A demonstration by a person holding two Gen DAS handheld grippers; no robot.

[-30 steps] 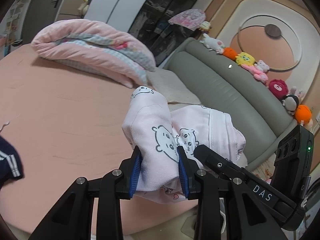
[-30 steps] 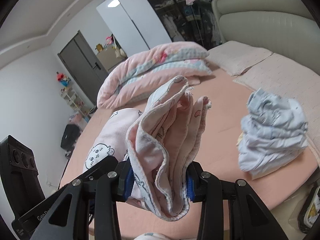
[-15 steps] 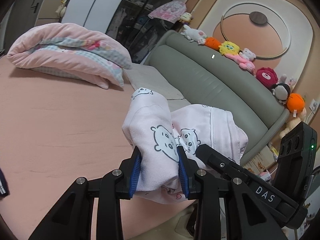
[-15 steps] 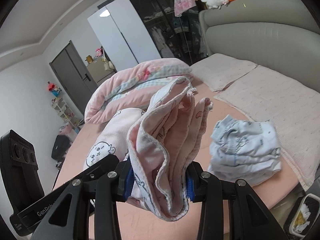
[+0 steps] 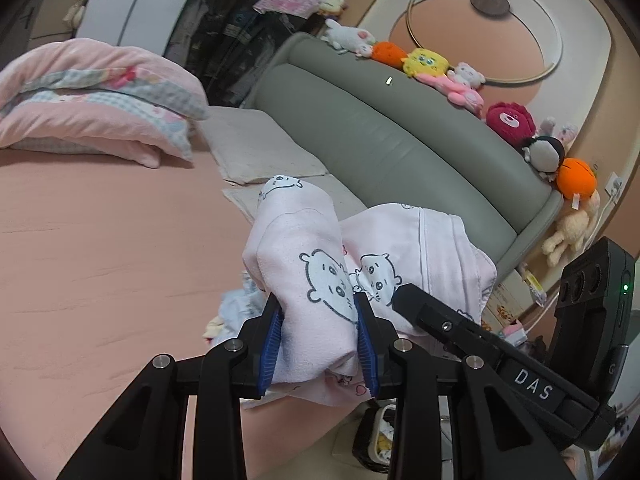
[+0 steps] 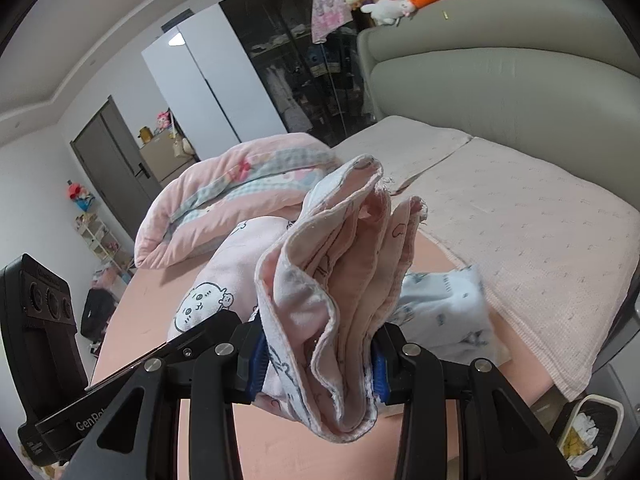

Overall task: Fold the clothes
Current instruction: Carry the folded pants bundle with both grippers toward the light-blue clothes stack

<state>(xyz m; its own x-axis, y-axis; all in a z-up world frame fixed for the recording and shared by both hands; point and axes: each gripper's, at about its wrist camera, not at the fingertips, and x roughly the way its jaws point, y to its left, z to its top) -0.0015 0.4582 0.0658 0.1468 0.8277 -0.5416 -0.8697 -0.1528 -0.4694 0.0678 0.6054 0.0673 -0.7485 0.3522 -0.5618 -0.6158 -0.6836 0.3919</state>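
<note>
Both the left gripper [image 5: 318, 334] and right gripper [image 6: 318, 354] clamp the folded pink bear-print garment [image 5: 320, 264] above the bed [image 5: 100, 260], twelve o'clock. Soft, light, floppy; grip stacked edges.

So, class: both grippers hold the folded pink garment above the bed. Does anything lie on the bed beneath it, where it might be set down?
Yes: a pale blue garment lies on the bed directly beneath the pink garment.

White letters "DAS" mark the right hand-held gripper [image 5: 416, 306]; "GenRob…", cut off, marks the left hand-held gripper [image 6: 192, 338].
</note>
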